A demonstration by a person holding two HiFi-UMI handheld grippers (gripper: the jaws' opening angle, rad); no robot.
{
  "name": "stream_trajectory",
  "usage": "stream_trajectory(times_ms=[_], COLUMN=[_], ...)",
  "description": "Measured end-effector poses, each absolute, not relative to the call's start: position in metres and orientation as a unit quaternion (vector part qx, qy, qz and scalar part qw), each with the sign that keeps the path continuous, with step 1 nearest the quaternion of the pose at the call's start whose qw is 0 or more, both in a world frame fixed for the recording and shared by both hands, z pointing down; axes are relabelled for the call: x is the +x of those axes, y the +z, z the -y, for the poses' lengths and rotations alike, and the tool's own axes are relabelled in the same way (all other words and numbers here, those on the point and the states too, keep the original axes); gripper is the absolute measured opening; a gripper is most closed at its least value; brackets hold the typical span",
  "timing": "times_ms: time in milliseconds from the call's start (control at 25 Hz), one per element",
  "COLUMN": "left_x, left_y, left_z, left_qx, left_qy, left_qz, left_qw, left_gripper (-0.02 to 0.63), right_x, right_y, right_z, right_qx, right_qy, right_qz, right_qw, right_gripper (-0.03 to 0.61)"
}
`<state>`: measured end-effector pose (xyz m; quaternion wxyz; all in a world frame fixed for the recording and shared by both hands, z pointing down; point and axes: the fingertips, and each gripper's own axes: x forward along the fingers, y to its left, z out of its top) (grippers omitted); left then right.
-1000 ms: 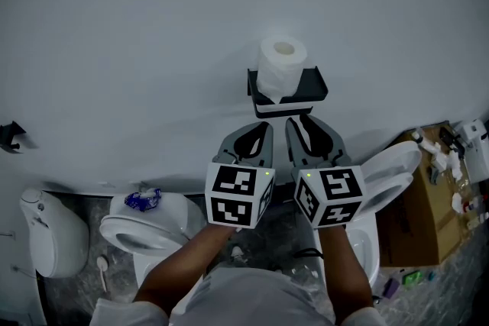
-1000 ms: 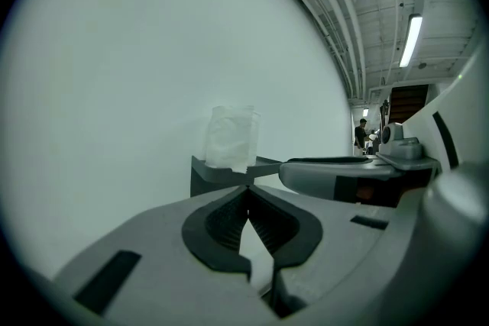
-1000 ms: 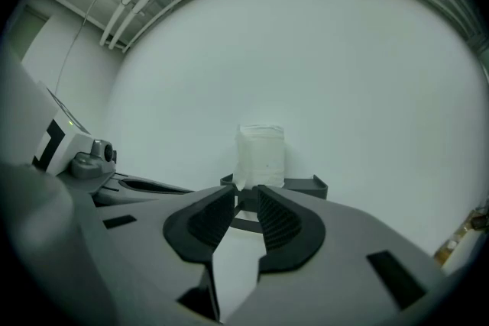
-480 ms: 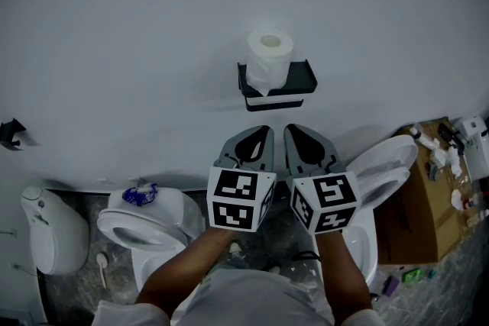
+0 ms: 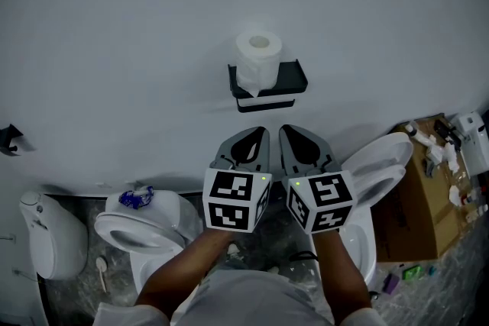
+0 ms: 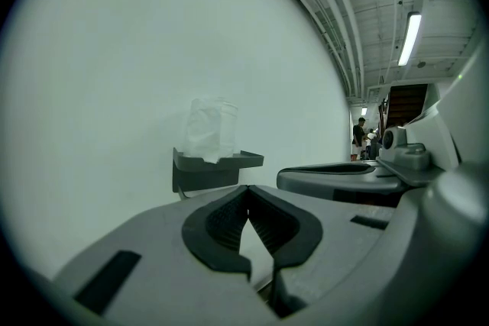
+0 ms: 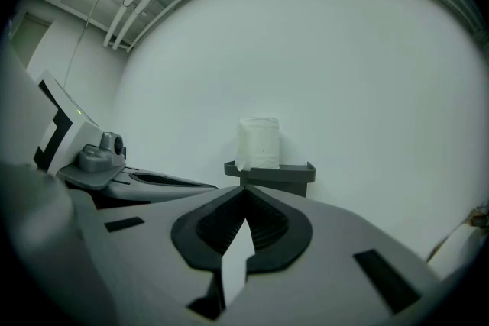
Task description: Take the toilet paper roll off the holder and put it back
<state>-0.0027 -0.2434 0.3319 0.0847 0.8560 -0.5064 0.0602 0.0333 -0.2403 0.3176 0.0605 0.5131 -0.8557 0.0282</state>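
Note:
A white toilet paper roll point(image 5: 257, 61) stands upright on the black wall holder point(image 5: 286, 79). Both grippers hang side by side below it, apart from it. My left gripper point(image 5: 259, 132) is shut with nothing between its pads; in its own view the roll point(image 6: 208, 128) and holder point(image 6: 216, 169) lie ahead, a little left of the jaw tips point(image 6: 247, 189). My right gripper point(image 5: 286, 130) is shut and empty too. Its view shows the roll point(image 7: 258, 143) on the holder point(image 7: 271, 173) straight beyond its tips point(image 7: 244, 190).
A plain white wall point(image 5: 153, 27) fills the upper view. Below stand a toilet point(image 5: 141, 231) with a blue object point(image 5: 134, 198) on its tank, a second toilet with raised lid point(image 5: 376, 163), a cardboard box point(image 5: 426, 198) of clutter, and a white fixture point(image 5: 42, 244).
Both grippers have drawn back from the holder, so the gap between their tips and it has grown. The roll stays on the holder.

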Motion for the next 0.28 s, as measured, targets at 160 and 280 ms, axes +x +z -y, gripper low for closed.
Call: stream_trajectory(times_ms=[160,280], left_x=[-0.0003,0.0003], left_y=[0.331,0.3297], left_z=[0.2433,0.2445], left_qx=[0.857,0.858], left_qy=[0.061,0.06], left_qz=[0.505,0.504], left_qw=[0.083,0.082], left_gripper=[0.005,0.005], right_x=[0.0353,0.0359], right_y=[0.3168,0.3152], right_z=[0.2403,0.2414], right_qx=[0.514,0.514], right_qy=[0.028,0.027], right_qz=[0.855,0.856], right_qw=[0.059,0.058], right_gripper=[0.003,0.003])
